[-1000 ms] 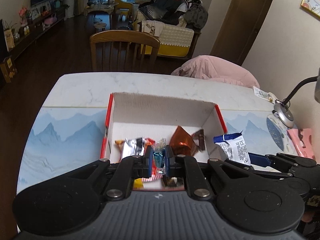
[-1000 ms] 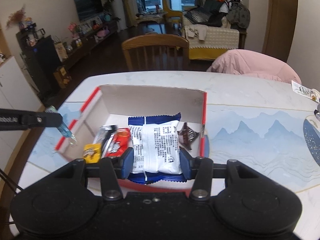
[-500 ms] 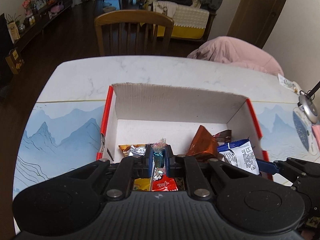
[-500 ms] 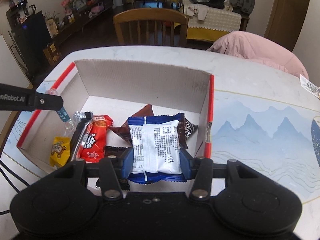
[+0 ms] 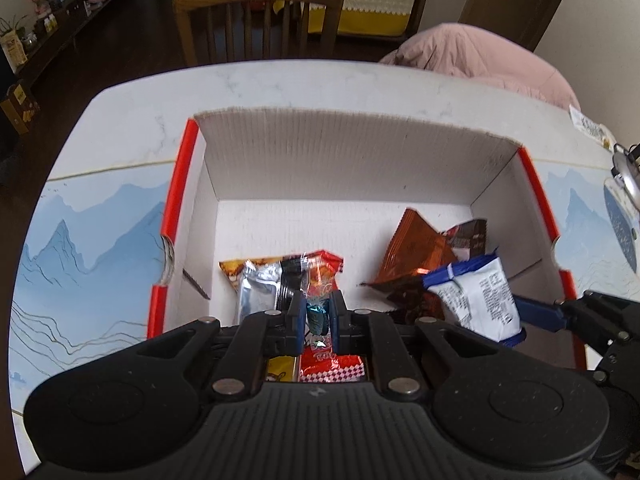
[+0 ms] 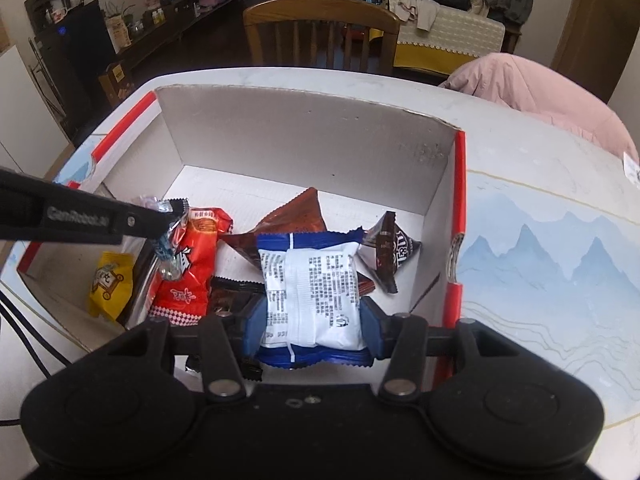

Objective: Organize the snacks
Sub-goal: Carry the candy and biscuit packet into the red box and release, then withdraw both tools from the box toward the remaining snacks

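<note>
While several snacks already lie in the box (image 6: 308, 148), your left claw (image 5: 316, 316) pinches a teal candy (image 5: 317, 314) and your right claw (image 6: 310, 316) clamps the white-and-blue packet (image 6: 312, 292) — both unreleased above it.

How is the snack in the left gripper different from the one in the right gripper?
The teal wrapped candy is tiny and twist-wrapped; the blue and white packet is a far bigger, flat pillow pack. The left gripper is nearly closed on the candy; the right gripper stands wider around the packet. Both hang over the box.
</note>
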Demonstrator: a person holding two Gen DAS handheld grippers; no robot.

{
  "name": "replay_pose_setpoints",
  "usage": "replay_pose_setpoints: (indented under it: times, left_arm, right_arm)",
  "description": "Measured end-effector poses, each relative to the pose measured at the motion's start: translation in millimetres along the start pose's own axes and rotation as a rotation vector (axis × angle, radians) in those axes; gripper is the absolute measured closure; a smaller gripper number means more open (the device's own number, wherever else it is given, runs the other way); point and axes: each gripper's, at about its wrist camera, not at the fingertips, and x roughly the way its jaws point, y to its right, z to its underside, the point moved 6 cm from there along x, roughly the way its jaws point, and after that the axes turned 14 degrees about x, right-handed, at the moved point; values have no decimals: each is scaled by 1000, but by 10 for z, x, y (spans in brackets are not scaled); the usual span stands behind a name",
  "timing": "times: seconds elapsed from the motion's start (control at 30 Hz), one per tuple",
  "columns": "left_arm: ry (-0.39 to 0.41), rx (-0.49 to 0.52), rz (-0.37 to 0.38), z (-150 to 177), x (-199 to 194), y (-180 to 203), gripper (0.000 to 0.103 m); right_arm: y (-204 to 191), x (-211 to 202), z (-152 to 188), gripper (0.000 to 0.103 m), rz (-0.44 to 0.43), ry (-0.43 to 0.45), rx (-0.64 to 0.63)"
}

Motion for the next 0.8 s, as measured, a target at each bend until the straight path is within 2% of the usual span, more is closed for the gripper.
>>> replay_pose_setpoints:
  times: [0.2, 0.33, 0.5, 0.57, 0.8]
  left_arm:
    - [-38, 4, -9, 73, 118, 16, 91]
    - [-35, -1, -2, 95, 107, 28, 91]
    - [-36, -11, 15, 137, 47, 26, 91]
    - [-30, -15, 29, 155, 5, 23, 91]
    - [14, -14, 46, 224, -252, 29, 84]
  right_arm:
    - [-15, 4, -6, 54, -1, -1, -11]
    - [-7, -22, -11, 54, -6, 2, -8]
    - [5, -100, -4, 49, -22, 10, 13]
    - [6, -155, 2, 44, -30, 15, 21]
    - [-26, -390, 47, 41, -48, 46, 37]
